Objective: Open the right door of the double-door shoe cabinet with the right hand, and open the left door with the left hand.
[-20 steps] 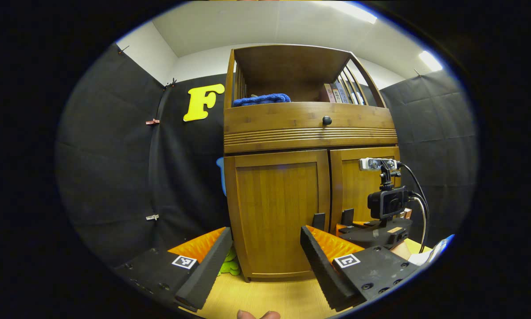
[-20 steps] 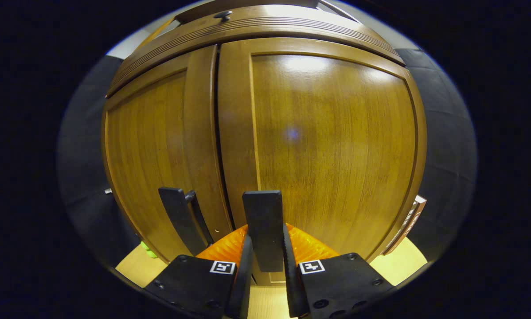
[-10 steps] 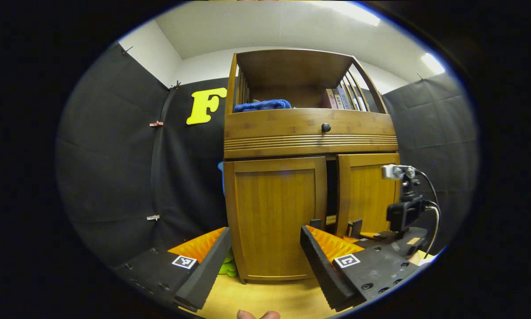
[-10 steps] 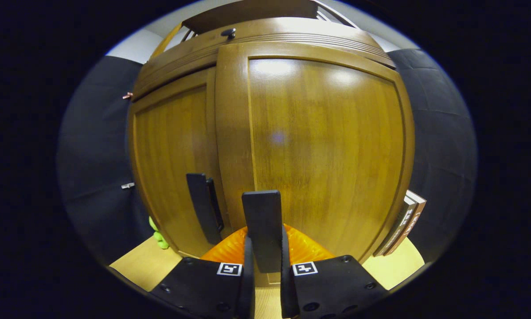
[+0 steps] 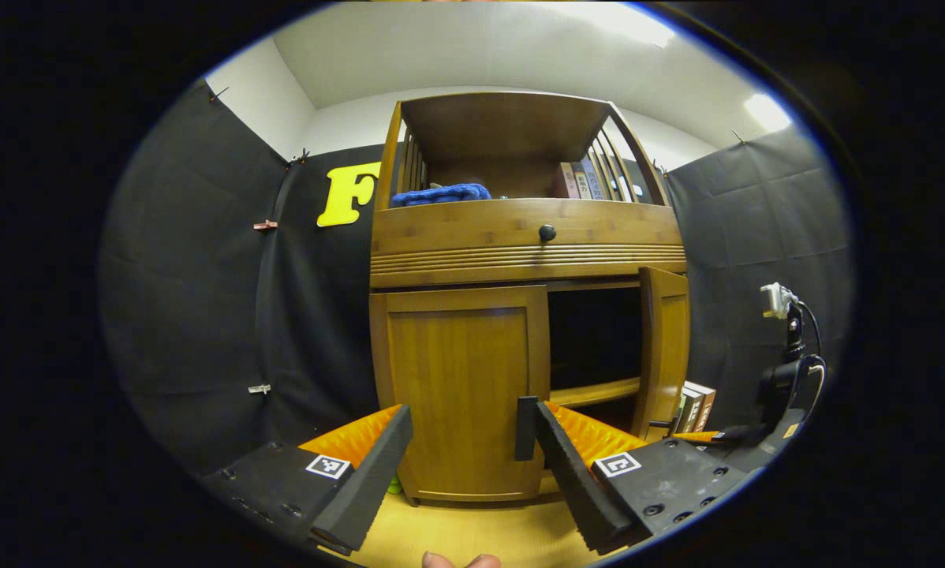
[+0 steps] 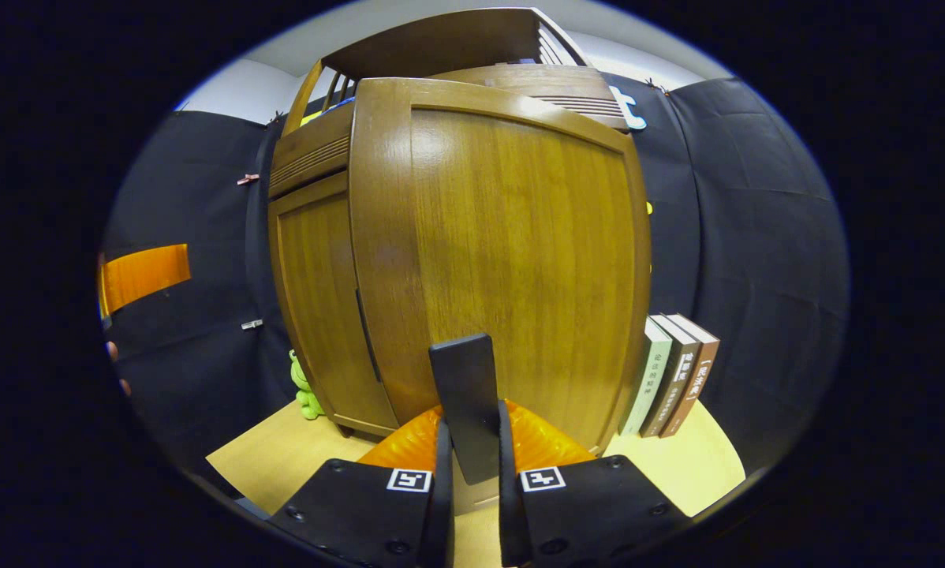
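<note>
Both jaws level: right gripper (image 6: 469, 505) clamps right door handle (image 6: 466, 402), left gripper (image 5: 461, 473) spread.

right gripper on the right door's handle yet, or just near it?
Touching. In the right gripper view the right gripper has both fingers closed on the right door's handle, no gap on either side, with the right door swung open.

Two doors (image 5: 458, 386), three books (image 6: 672, 375)

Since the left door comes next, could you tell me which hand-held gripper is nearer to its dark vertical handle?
Left. The left hand-held gripper is open just short of the left door's dark vertical handle; the right hand-held gripper is shut on the right door's handle, swung away.
</note>
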The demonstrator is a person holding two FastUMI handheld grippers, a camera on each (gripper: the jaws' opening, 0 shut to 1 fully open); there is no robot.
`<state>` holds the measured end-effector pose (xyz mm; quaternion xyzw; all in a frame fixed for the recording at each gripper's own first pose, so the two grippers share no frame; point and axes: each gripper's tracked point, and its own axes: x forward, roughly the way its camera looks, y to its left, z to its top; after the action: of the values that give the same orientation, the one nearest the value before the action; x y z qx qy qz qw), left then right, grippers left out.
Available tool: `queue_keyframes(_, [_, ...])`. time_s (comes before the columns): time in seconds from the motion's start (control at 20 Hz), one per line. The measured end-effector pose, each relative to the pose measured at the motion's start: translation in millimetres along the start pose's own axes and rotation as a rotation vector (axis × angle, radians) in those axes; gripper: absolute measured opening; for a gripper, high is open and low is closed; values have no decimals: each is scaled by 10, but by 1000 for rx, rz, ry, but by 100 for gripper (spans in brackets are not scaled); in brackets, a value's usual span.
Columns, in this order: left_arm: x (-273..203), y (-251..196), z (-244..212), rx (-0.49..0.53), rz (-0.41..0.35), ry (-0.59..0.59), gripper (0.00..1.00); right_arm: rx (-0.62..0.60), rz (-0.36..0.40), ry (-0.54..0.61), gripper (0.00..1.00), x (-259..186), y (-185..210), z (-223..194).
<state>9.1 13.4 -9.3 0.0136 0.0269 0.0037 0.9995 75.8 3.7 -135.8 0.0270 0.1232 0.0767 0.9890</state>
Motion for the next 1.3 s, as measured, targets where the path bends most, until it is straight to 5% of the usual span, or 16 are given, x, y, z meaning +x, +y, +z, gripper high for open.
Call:
queue_keyframes(0.8, [-18, -851, 32, -17, -93, -19, 97, 59, -80, 27, 23, -827, -1032, 20])
queue_keyframes(1.3, [89, -1118, -50, -38, -119, -3, 96, 37, -217, -25, 20, -1230, -1873, 223])
